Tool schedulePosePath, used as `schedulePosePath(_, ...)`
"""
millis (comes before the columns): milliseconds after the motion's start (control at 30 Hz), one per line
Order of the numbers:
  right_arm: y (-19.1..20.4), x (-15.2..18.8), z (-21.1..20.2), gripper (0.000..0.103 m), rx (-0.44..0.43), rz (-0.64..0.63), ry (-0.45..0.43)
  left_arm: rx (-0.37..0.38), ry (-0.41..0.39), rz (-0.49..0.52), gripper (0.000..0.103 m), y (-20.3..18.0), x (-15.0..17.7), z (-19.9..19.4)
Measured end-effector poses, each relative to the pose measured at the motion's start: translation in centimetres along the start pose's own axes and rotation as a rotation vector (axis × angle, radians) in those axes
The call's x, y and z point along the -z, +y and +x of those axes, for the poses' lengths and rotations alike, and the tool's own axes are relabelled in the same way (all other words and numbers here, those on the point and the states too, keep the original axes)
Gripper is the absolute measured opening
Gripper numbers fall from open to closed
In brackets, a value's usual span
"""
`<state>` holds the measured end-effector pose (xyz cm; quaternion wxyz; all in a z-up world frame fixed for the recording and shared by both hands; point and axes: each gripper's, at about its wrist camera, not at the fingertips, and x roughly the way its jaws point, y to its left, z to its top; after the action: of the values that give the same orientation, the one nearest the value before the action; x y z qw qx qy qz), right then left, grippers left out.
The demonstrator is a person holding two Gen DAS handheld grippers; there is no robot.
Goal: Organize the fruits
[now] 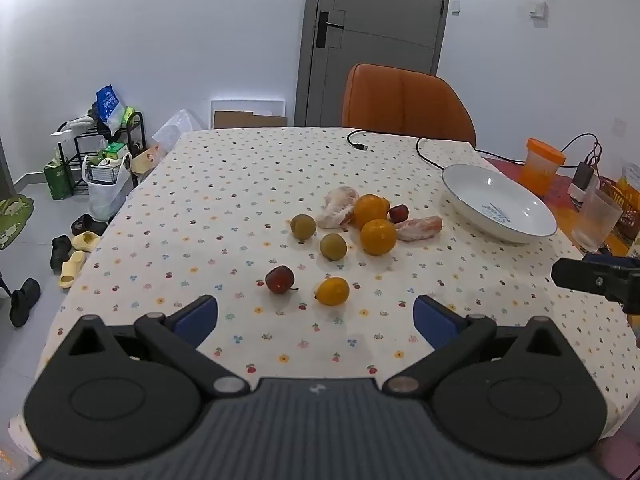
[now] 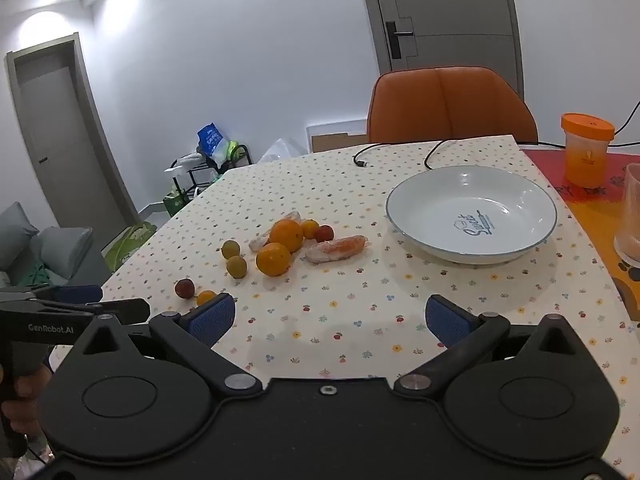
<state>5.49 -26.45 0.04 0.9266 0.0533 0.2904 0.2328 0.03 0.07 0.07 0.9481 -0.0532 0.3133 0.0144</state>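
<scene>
Loose fruit lies mid-table: two oranges point(image 1: 378, 237) point(image 2: 273, 259), two green plums point(image 1: 333, 246) point(image 2: 236, 267), a red plum point(image 1: 279, 279) point(image 2: 184, 288), a small yellow citrus point(image 1: 332, 291) point(image 2: 206, 297), another red plum point(image 1: 399, 213) point(image 2: 324, 233) and peeled pomelo pieces point(image 1: 339, 207) point(image 2: 336, 249). A white plate point(image 1: 498, 203) point(image 2: 472, 213) stands empty at the right. My left gripper point(image 1: 316, 316) is open, just short of the yellow citrus. My right gripper point(image 2: 330, 318) is open over bare cloth, in front of the plate.
An orange chair point(image 1: 406, 100) point(image 2: 450, 104) stands behind the table. A black cable point(image 1: 424, 152) lies at the back. An orange-lidded jar point(image 2: 585, 150) and a clear glass point(image 2: 630, 216) stand right of the plate. Shoes and bags sit on the floor at left.
</scene>
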Motion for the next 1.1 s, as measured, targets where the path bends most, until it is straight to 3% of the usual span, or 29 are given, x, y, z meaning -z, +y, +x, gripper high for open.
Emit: schedulePosePath(1100, 0.23, 0.09, 0.27, 0.103, 0.027, -0.030, 0.000, -0.010, -0.008, -0.003, 0.103, 0.15, -0.05, -0.23)
